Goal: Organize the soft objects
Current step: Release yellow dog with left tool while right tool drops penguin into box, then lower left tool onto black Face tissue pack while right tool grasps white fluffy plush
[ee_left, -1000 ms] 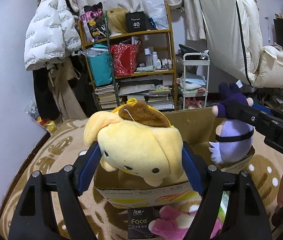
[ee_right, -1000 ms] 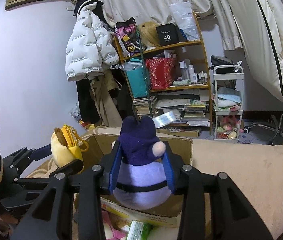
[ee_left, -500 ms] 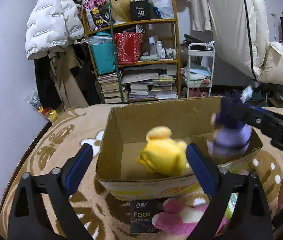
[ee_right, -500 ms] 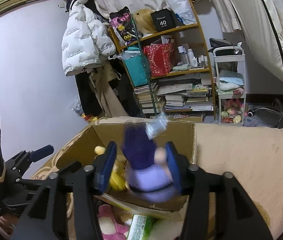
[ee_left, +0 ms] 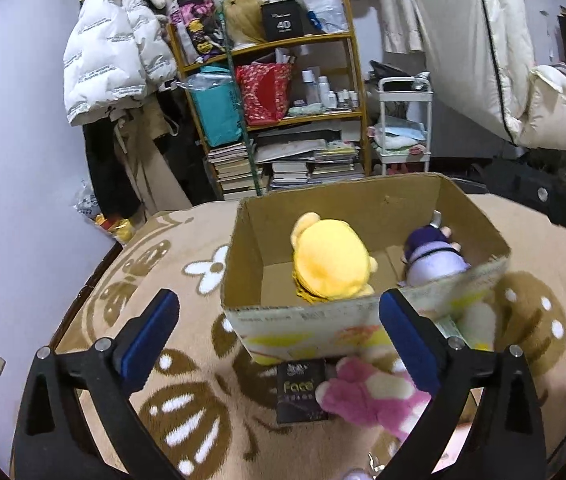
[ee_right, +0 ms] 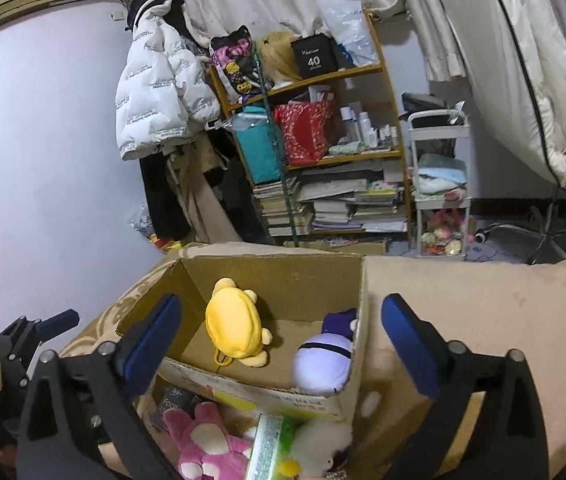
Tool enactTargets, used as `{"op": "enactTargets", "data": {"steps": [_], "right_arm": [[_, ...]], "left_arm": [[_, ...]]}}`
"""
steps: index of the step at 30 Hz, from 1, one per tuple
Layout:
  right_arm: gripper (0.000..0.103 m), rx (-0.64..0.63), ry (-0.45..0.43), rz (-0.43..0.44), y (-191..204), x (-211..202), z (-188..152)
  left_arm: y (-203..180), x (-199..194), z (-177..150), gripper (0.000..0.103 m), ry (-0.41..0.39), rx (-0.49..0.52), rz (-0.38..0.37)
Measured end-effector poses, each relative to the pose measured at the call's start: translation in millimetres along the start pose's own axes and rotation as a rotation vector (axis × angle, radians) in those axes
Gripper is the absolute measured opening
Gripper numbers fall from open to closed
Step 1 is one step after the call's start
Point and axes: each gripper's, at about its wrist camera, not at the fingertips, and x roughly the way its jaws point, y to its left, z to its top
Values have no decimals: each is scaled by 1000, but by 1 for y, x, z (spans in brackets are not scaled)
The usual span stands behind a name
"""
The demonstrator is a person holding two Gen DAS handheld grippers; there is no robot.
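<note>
A cardboard box [ee_left: 307, 322] [ee_right: 267, 394] stands on the brown patterned blanket. A yellow plush [ee_left: 329, 266] [ee_right: 235, 330] lies in its left half and a purple plush [ee_left: 433, 256] [ee_right: 325, 362] in its right half. My left gripper [ee_left: 279, 336] is open and empty, just in front of the box. My right gripper [ee_right: 281, 344] is open and empty above the box's near right side. A pink plush [ee_left: 367, 394] [ee_right: 203, 440] lies on the blanket in front of the box. A white plush [ee_right: 323, 442] lies beside it.
A black "Face" packet [ee_left: 301, 390] lies by the pink plush. A green packet [ee_right: 267, 444] lies in front of the box. A cluttered wooden shelf [ee_left: 283, 120], a white trolley [ee_left: 403, 124] and hanging coats [ee_left: 115, 60] stand behind the bed.
Both grippers opened and let go of their plushes. The yellow and purple plushes dropped into the box. Both grippers pulled back and upward.
</note>
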Motion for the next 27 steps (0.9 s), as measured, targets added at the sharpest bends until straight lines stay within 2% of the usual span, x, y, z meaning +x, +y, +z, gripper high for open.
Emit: {"op": "enactTargets", "data": {"steps": [9, 16, 27], "right_arm": [[103, -3, 3, -17, 7, -29, -6], [103, 10, 13, -12, 11, -52, -14], [103, 33, 81, -26, 8, -52, -27]], "left_arm": [[-5, -32, -10, 100, 19, 1, -10], [8, -48, -14, 100, 61, -48, -5], [26, -38, -25, 100, 140, -99, 17]]}}
